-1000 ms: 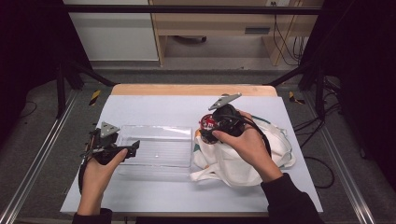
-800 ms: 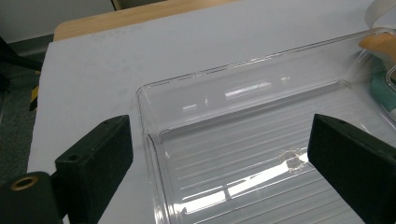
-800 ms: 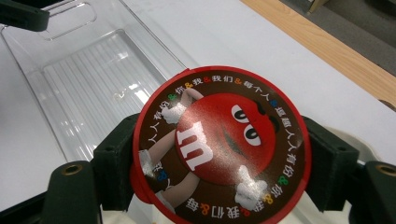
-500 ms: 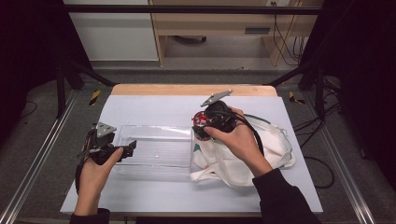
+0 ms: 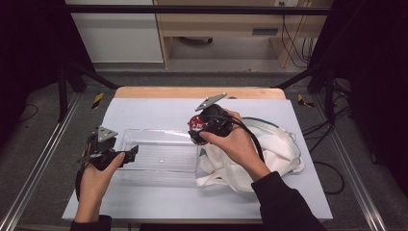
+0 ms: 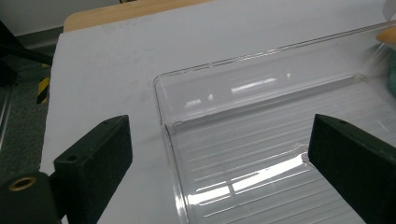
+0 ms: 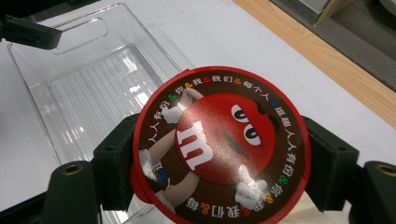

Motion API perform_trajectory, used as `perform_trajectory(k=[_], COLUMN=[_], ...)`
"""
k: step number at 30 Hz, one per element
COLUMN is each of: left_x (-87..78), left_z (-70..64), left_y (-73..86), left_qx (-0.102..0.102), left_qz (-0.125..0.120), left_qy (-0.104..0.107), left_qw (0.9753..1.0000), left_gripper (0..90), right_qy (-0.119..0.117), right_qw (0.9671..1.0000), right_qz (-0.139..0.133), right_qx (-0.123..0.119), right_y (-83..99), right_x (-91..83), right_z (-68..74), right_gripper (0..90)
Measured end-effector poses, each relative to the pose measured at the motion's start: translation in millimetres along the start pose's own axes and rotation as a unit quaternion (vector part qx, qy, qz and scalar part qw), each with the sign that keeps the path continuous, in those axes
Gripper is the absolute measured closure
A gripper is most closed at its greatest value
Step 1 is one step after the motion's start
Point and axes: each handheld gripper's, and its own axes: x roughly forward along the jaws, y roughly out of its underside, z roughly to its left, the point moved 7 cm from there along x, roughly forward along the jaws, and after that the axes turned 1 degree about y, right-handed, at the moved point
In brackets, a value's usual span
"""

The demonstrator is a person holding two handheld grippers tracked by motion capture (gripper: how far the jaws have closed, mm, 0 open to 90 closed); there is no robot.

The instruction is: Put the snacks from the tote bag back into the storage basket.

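My right gripper (image 7: 219,161) is shut on a round red candy tin (image 7: 219,154) with a cartoon lid; in the high view the tin (image 5: 196,126) hangs just above the right end of a clear plastic tray (image 5: 159,156). The right gripper (image 5: 199,131) is held in a hand over a white cloth bag (image 5: 269,154). At the tray's left end my left gripper (image 5: 129,155) stands open. In the left gripper view its jaws straddle the tray's near corner (image 6: 170,128), one outside the wall, one over the ribbed floor.
The tray and bag lie on a white sheet (image 5: 144,113) covering a wooden-edged table (image 5: 202,91). Metal frame rails (image 5: 33,163) run along both sides, and cables (image 5: 337,168) trail off the right edge.
My right gripper has carried the tin leftward, from above the bag to the tray's right end. The left gripper has stayed where it was.
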Motion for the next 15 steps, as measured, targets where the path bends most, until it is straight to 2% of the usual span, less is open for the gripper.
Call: perform_trajectory(k=[15], left_x=[-0.6], left_z=[5.4], left_y=[2.2], left_qx=[-0.002], left_qz=[0.003], left_qy=[-0.005], left_qw=[1.0], left_gripper=[6.2], right_qy=[-0.008], right_qw=[1.0], right_qz=[-0.002], right_qx=[-0.001], right_y=[-4.3], right_x=[12.5], right_z=[11.2], right_gripper=[25.9])
